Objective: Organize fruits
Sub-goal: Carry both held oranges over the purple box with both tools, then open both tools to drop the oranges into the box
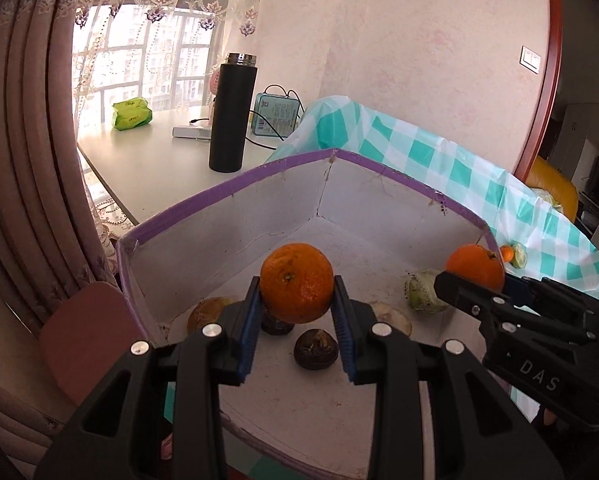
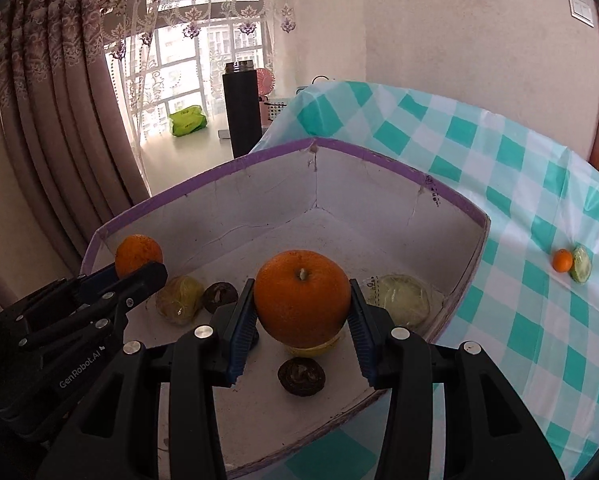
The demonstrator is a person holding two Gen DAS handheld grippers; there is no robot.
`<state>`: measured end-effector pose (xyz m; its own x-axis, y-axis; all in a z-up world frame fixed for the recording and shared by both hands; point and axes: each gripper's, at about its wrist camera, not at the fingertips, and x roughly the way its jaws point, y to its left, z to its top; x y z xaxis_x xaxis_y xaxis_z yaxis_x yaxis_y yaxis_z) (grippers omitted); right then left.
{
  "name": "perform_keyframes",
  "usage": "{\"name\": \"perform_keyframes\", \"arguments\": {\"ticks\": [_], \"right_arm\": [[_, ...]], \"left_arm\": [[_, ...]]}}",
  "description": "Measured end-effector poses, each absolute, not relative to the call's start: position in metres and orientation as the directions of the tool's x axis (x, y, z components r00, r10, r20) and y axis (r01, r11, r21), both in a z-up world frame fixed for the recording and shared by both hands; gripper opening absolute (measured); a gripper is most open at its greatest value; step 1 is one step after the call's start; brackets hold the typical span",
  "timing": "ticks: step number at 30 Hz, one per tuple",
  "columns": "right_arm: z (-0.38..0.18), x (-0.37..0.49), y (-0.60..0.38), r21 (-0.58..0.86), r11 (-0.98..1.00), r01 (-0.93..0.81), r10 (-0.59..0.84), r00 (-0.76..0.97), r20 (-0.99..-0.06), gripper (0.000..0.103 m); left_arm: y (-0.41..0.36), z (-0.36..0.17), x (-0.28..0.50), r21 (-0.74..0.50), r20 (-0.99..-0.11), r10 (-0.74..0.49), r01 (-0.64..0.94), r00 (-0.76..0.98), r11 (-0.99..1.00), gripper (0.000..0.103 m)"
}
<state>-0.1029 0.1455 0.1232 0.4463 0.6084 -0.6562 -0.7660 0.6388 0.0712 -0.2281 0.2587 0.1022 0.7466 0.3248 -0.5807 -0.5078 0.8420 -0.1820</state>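
Both grippers are over the purple-rimmed white box, each clamped on an orange. The left gripper pinches its orange between the blue pads, stem end facing the camera; it's basically round, so no real long axis. The right gripper grips the second orange the same way, stem nub tilted up and toward the lens. Both fruits hang above the box floor, roughly mid-box, not touching it.

Inside the box I count two dark brown wrinkly round fruits: one on the floor below the left gripper's orange, another further back toward the box's left wall. There's also a pale yellowish fruit next to that back one, a pale green wrapped one by the box's right wall, and something yellow peeking out under the right gripper's orange, mostly hidden.

Outside, to the right of the box on the teal checked tablecloth, a small orange sits touching a green fruit. Behind the box stands a black flask, upright.

So three orange fruits total, two of them held.
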Motion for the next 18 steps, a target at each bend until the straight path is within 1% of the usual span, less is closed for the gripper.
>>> {"name": "perform_keyframes", "arguments": {"ticks": [3, 7, 11, 13, 15, 18], "right_arm": [[0.107, -0.097, 0.163, 0.015, 0.64, -0.768, 0.537, 0.434, -0.723, 0.044], [0.096, -0.098, 0.176, -0.12, 0.633, -0.764, 0.438, 0.482, -0.758, 0.044], [0.087, -0.091, 0.185, -0.221, 0.615, -0.757, 0.33, 0.502, -0.8, 0.044], [0.082, -0.09, 0.191, -0.28, 0.582, -0.763, 0.274, 0.508, -0.816, 0.044], [0.078, -0.09, 0.196, -0.321, 0.552, -0.77, 0.222, 0.506, -0.833, 0.045], [0.073, -0.088, 0.201, -0.365, 0.502, -0.784, 0.162, 0.5, -0.851, 0.044]], "left_arm": [[0.255, 0.099, -0.223, -0.095, -0.591, 0.367, -0.514, 0.719, 0.853, 0.034], [0.249, 0.097, -0.214, -0.026, -0.617, 0.383, -0.504, 0.688, 0.864, 0.034], [0.238, 0.094, -0.2, 0.11, -0.636, 0.441, -0.492, 0.633, 0.864, 0.034], [0.234, 0.09, -0.194, 0.142, -0.662, 0.425, -0.453, 0.618, 0.88, 0.034], [0.232, 0.088, -0.189, 0.183, -0.676, 0.436, -0.438, 0.594, 0.88, 0.034], [0.234, 0.085, -0.182, 0.207, -0.714, 0.429, -0.418, 0.553, 0.884, 0.035]]}}
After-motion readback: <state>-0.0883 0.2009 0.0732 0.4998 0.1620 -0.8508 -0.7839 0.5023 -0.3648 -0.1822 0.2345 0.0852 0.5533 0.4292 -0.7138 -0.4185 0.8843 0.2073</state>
